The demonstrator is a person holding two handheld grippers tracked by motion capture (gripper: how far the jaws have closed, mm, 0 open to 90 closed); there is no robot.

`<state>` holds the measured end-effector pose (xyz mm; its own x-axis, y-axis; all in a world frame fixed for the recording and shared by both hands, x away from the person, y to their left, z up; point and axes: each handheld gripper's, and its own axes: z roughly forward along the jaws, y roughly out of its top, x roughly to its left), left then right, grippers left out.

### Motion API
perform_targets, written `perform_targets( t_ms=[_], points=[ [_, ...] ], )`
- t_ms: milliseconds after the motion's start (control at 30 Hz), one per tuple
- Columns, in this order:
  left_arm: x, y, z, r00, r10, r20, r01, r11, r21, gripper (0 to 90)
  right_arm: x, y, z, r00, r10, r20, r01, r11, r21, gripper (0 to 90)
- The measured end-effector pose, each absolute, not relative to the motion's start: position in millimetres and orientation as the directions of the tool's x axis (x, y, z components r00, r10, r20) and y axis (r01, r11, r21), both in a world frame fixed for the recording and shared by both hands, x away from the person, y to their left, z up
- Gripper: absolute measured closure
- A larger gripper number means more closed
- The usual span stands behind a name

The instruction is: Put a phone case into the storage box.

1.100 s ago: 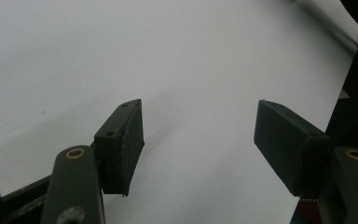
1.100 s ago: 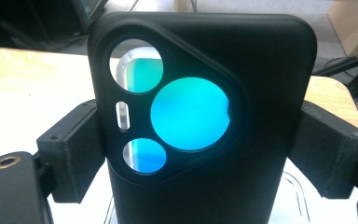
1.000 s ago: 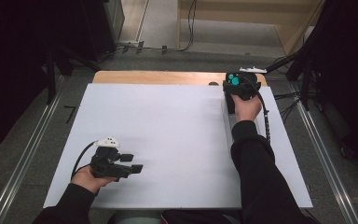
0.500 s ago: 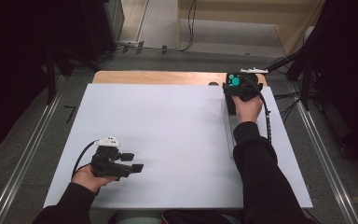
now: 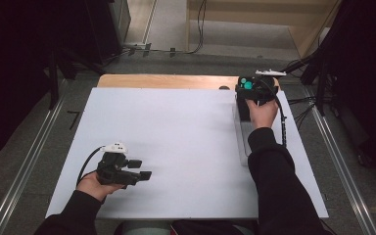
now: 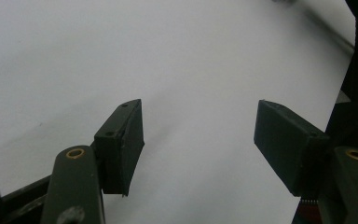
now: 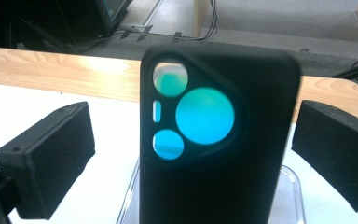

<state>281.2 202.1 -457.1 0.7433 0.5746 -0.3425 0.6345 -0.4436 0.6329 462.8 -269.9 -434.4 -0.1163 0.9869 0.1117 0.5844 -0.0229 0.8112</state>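
Between the two black pads of the right tongs (image 7: 193, 154) stands a black phone case with a rounded-triangle camera cutout showing teal through its holes (image 7: 216, 140). In the right gripper view the case rises upright, its long axis running straight up the picture. The pads stand spread on either side of it, a plain gap showing between each pad and the case's edges, so nothing is pinched yet. Behind and below the case sits a clear plastic tray (image 7: 291, 186), which it seems to stand in or lean on; which of the two cannot be told.

Seen from the high view, the black case (image 5: 248, 95) is at the far right part of the white table (image 5: 176, 132), near its wooden back edge, with the right tongs (image 5: 254, 88) directly over it and the person's right hand (image 5: 262, 112) just behind. The clear tray (image 5: 242, 139) stretches from the case back toward the person, alongside the right sleeve.

The left tongs (image 5: 142, 175) rest at the near left, well apart from the case, pointing across the table. In the left gripper view those tongs (image 6: 198, 135) are spread, with bare white table between them.

The right hand is by far the nearer one. Judged from this, the coming move turns on closing the pads across the case's short width while it stays upright; the risk is tipping it if one pad arrives first.
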Motion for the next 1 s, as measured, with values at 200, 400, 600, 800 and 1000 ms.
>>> perform_targets(
  t_ms=[200, 400, 600, 800, 1000],
  points=[
    [283.3, 198.9, -456.9, 0.749, 0.568, -0.342, 0.63, -0.45, 0.633, 33.4, 457.1, -270.6, -422.9, -0.131, 0.987, 0.092, 0.579, 0.001, 0.816, 0.0],
    [283.7, 197.6, -457.0, 0.751, 0.565, -0.341, 0.628, -0.454, 0.632, 33.4, 450.2, -269.4, -414.8, -0.176, 0.976, 0.13, 0.6, 0.002, 0.8, 0.0],
    [283.1, 198.3, -455.6, 0.752, 0.565, -0.339, 0.625, -0.45, 0.638, 33.4, 440.2, -261.8, -405.1, -0.226, 0.962, 0.153, 0.602, 0.015, 0.798, 0.0],
    [283.9, 198.0, -454.0, 0.754, 0.562, -0.342, 0.624, -0.447, 0.641, 33.3, 428.8, -251.8, -396.1, -0.275, 0.94, 0.201, 0.597, 0.004, 0.802, 0.0],
    [286.5, 197.2, -454.4, 0.751, 0.566, -0.341, 0.626, -0.447, 0.639, 33.4, 420.0, -243.8, -394.2, -0.302, 0.923, 0.237, 0.625, 0.004, 0.781, 0.0]
  ],
)
